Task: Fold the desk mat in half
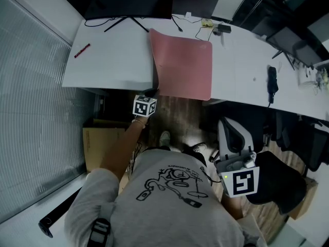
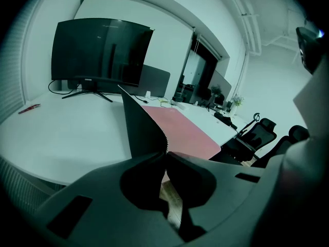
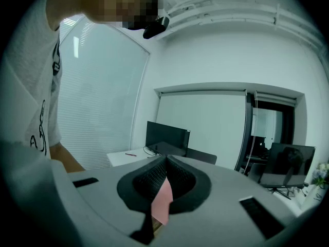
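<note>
The left gripper (image 2: pixel 165 153) clamped the mat (image 1: pixel 185 60) at its lower-left corner, raised for folding; the right gripper (image 3: pixel 165 161) hung shut, empty.

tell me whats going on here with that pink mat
A person is folding the pink desk mat on the white desk. The left claw is shut on the mat's near left corner, lifting it so the dark underside shows. The right claw is shut, back from the desk, holding nothing.
</note>
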The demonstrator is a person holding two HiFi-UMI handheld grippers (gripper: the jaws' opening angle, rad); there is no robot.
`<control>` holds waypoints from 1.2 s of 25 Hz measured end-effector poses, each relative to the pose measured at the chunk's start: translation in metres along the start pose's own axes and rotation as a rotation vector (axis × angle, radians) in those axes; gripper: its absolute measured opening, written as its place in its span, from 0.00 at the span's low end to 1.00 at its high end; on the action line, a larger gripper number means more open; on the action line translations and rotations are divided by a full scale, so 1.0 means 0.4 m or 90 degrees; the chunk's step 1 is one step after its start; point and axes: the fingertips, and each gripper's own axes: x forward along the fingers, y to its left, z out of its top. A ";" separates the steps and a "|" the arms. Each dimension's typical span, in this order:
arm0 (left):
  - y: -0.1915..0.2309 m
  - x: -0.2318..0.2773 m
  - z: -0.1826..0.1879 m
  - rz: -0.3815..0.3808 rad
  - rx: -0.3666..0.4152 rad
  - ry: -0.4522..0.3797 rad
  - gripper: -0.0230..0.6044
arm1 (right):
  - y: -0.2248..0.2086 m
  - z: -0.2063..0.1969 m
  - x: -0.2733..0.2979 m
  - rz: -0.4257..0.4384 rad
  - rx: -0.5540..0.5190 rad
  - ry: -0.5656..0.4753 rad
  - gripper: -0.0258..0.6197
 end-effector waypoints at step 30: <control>-0.169 0.072 -0.009 -0.017 0.021 0.023 0.09 | -0.134 -0.023 -0.090 -0.003 0.009 -0.004 0.05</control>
